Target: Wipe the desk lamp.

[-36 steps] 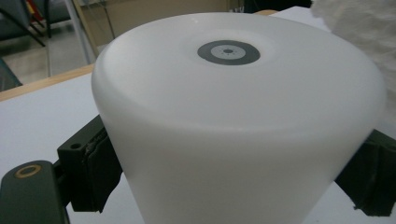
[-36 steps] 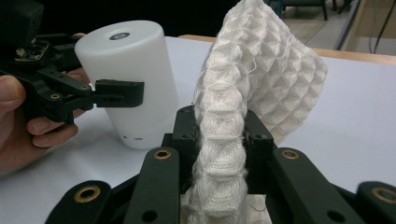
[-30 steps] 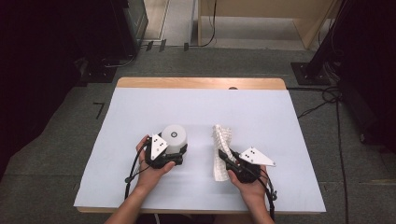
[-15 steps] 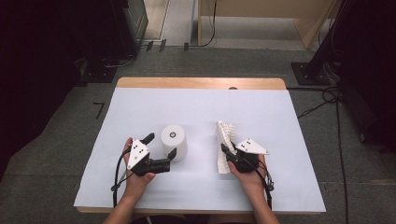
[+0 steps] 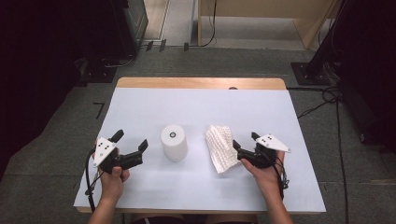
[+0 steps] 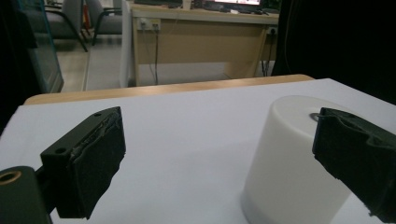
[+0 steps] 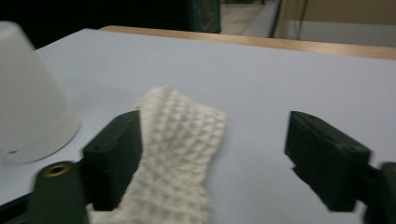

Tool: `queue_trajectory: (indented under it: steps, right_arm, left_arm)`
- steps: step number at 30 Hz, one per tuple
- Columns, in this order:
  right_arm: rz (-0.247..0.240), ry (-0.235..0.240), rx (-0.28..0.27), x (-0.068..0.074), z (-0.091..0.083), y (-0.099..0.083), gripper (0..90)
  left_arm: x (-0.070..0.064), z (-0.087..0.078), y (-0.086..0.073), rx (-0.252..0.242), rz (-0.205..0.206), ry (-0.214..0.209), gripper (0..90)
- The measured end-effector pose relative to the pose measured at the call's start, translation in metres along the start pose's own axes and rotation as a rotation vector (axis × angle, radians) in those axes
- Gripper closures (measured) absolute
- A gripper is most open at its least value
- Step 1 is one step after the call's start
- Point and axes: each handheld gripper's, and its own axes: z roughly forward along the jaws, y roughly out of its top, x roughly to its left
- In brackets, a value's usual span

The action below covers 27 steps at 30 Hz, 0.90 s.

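A white upside-down cup-like cylinder point(image 5: 173, 142) stands upright on the pale table point(image 5: 196, 112), with a small hole in its top. Left of it, my left gripper point(image 5: 130, 140) is open and apart from it; in the left gripper view the cylinder point(image 6: 289, 163) sits just behind the right-hand pad point(image 6: 359, 154). A white waffle-knit cloth point(image 5: 220, 147) lies crumpled to the cylinder's right. At the cloth's right edge my right gripper point(image 5: 245, 141) stands open. In the right gripper view the cloth point(image 7: 180, 149) lies against the left-hand pad point(image 7: 116, 154), and nothing is gripped.
The table has a wooden far edge point(image 5: 201, 83). Beyond it are grey floor, cables point(image 5: 327, 98) and dark equipment at the left and right. The cylinder point(image 7: 28, 102) stands left of the cloth in the right gripper view.
My left gripper let go of the cylinder and drew back to the left, open. My right gripper released the cloth, which now lies on the table, and moved right.
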Motion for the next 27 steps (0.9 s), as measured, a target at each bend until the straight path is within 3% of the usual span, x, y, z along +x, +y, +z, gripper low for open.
queue_trajectory:
  steps: [2,5,11,17,19,22,27]
  right_arm:
    - [0.034,-0.059,-0.004,-0.013,-0.005,-0.002,9.9]
    - [0.021,-0.157,0.027,-0.035,-0.014,-0.007,0.0]
    - [0.049,-0.198,0.035,-0.075,-0.045,-0.019,0.0]
    - [0.064,-0.253,0.067,-0.099,-0.069,-0.040,0.0]
    - [0.070,-0.260,0.067,-0.104,-0.074,-0.045,0.0]
    - [0.123,-0.262,0.050,-0.111,-0.083,-0.049,0.0]
    - [0.112,-0.276,0.042,-0.108,-0.085,-0.049,0.0]
  left_arm:
    - [0.007,-0.004,-0.001,0.005,-0.013,0.015,3.1]
    - [0.018,-0.014,-0.008,0.023,-0.021,0.030,3.1]
    - [0.042,-0.032,-0.025,0.077,-0.035,0.088,3.1]
    - [0.064,-0.051,-0.037,0.118,-0.042,0.144,3.1]
    - [0.069,-0.056,-0.041,0.124,-0.054,0.160,3.1]
    - [0.075,-0.062,-0.045,0.126,-0.068,0.175,3.1]
    - [0.080,-0.069,-0.045,0.109,-0.085,0.194,3.1]
